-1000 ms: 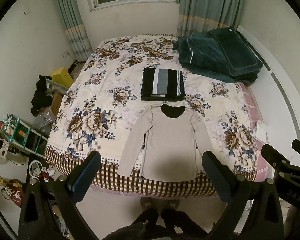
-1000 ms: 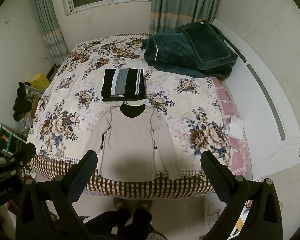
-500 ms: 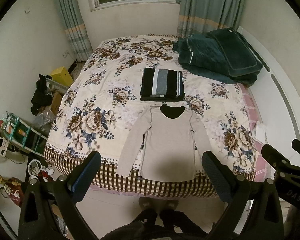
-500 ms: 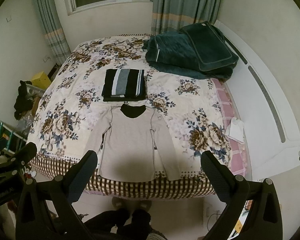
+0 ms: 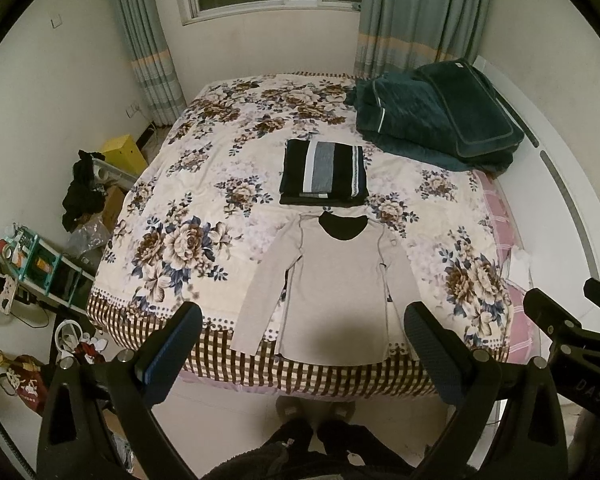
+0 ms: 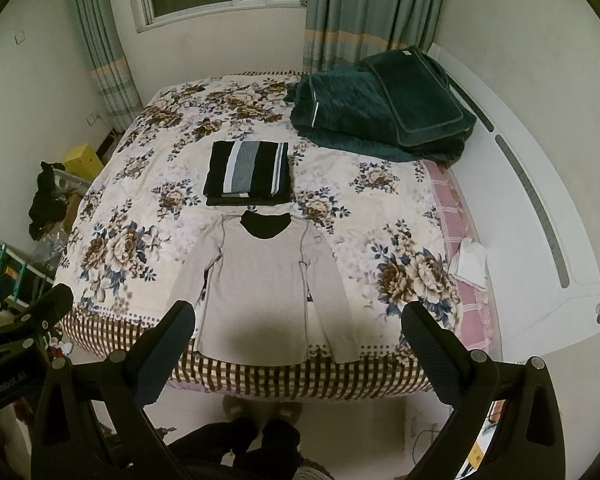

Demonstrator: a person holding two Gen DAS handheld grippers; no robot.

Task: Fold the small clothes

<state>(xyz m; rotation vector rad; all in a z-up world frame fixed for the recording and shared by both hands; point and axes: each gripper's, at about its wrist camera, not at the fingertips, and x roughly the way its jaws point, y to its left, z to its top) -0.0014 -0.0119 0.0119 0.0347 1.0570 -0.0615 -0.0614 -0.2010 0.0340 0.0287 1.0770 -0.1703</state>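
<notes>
Here, little is changed from the earlier frames: the beige top [image 5: 336,288] is seen spread flat at lower centre on the bed [image 5: 188,200], below folded striped clothes [image 5: 324,174]. Both the left gripper [image 5: 302,344] and right gripper [image 6: 298,344] are held released, jaws wide.

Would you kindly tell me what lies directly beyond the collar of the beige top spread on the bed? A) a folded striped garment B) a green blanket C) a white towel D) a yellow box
A: the folded striped garment sits just past the collar of the beige top.
</notes>
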